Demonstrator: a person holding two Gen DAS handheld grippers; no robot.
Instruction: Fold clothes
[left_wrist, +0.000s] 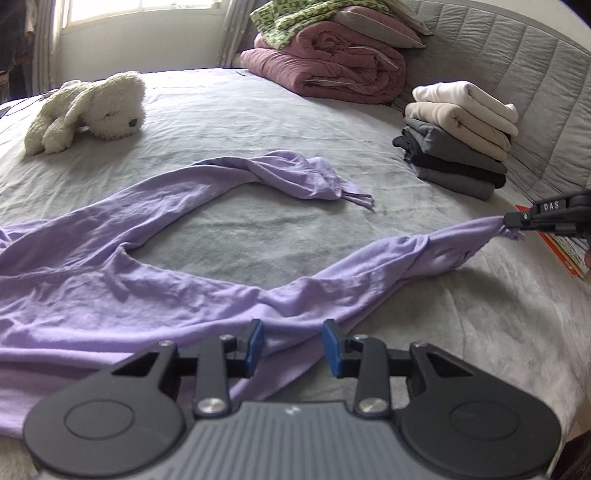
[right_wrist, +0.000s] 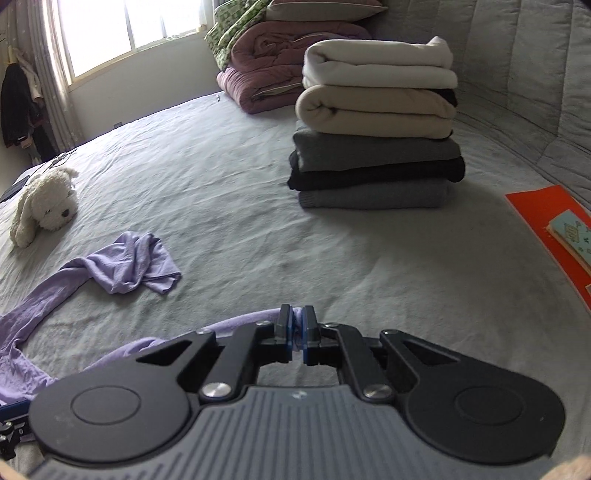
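Rightward, lilac garment (left_wrist: 155, 288) stretches from open left gripper (left_wrist: 293, 345) into clamped right gripper (right_wrist: 297, 328).

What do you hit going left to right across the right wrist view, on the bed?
Stuffed dog → loose end of the purple garment → right gripper, shut on the garment → stack of folded clothes → orange book.

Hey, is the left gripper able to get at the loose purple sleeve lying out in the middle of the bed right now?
Probably yes. The left gripper is open and holds nothing, and only bare bed sheet lies between it and the loose sleeve. The right gripper pinches the other sleeve end off to the side, out of the way.
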